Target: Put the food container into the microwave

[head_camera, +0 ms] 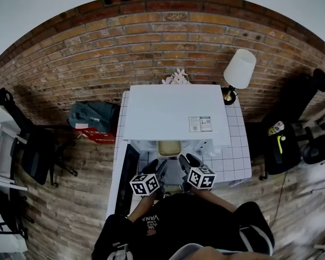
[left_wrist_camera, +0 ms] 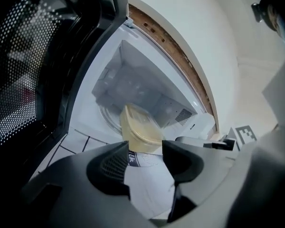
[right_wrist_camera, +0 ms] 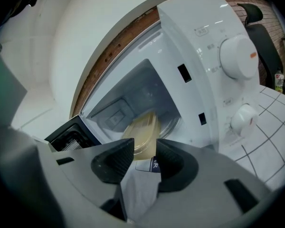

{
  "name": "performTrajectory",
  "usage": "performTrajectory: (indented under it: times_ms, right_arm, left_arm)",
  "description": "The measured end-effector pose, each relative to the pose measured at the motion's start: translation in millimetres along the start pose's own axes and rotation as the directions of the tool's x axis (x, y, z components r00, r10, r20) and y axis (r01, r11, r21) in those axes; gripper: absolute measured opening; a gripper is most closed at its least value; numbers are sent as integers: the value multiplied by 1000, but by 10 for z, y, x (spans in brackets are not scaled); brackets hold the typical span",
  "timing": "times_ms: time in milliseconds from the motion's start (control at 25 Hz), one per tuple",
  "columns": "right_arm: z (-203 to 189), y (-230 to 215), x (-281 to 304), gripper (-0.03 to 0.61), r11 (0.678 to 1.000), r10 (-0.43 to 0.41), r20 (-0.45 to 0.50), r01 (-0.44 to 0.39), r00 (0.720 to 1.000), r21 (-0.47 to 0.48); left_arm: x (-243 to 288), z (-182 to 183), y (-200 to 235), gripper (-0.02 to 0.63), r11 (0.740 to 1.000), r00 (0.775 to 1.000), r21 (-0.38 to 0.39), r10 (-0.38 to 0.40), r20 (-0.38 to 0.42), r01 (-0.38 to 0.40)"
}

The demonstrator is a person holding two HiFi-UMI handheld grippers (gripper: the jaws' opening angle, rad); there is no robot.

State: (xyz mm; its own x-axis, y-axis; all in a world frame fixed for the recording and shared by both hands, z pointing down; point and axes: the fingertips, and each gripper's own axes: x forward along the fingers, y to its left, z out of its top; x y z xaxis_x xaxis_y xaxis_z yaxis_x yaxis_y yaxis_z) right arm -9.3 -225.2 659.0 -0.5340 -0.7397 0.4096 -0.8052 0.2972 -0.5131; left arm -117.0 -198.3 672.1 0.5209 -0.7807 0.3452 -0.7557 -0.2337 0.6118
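Food container (head_camera: 169, 148): tan, inside the open microwave (head_camera: 173, 112), on its glass turntable (left_wrist_camera: 104, 118).
Left tool (left_wrist_camera: 145, 151): jaws apart, empty; container at 12 o'clock, just beyond the tips.
Right tool (right_wrist_camera: 145, 148): jaws apart, empty; same bearing.
Door (head_camera: 129, 175): open, 9 o'clock side.
Tiled table (head_camera: 238, 156): carries the microwave; lamp (head_camera: 238, 72) at 2 o'clock.

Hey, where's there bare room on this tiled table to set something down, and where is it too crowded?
Free: the tiled table right of the microwave, in front of the lamp. Crowded: the microwave's mouth, where the food container sits with the left gripper and right gripper just before it; the open door fills the left side.
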Motion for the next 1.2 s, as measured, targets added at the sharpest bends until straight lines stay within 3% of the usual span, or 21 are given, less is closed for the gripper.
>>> performTrajectory:
  times_ms: [200,640,1200]
  right_arm:
    - [-129,4,-55,80,1000,-12,-26,12,1000,-3]
    - [-342,56,-5,17,1000,-18,-86,15,996,-26]
    - [-352,148,227,12,998,36,-147,-44,989,-51]
  left_arm:
    - [-27,-83,-29,176,1000,1000,18,-12,-25,13]
    - [-60,-123,-60,39,998,999,53,-26,-45,28]
    - [101,-34,-28,17,998,998,66,-15,-58,19]
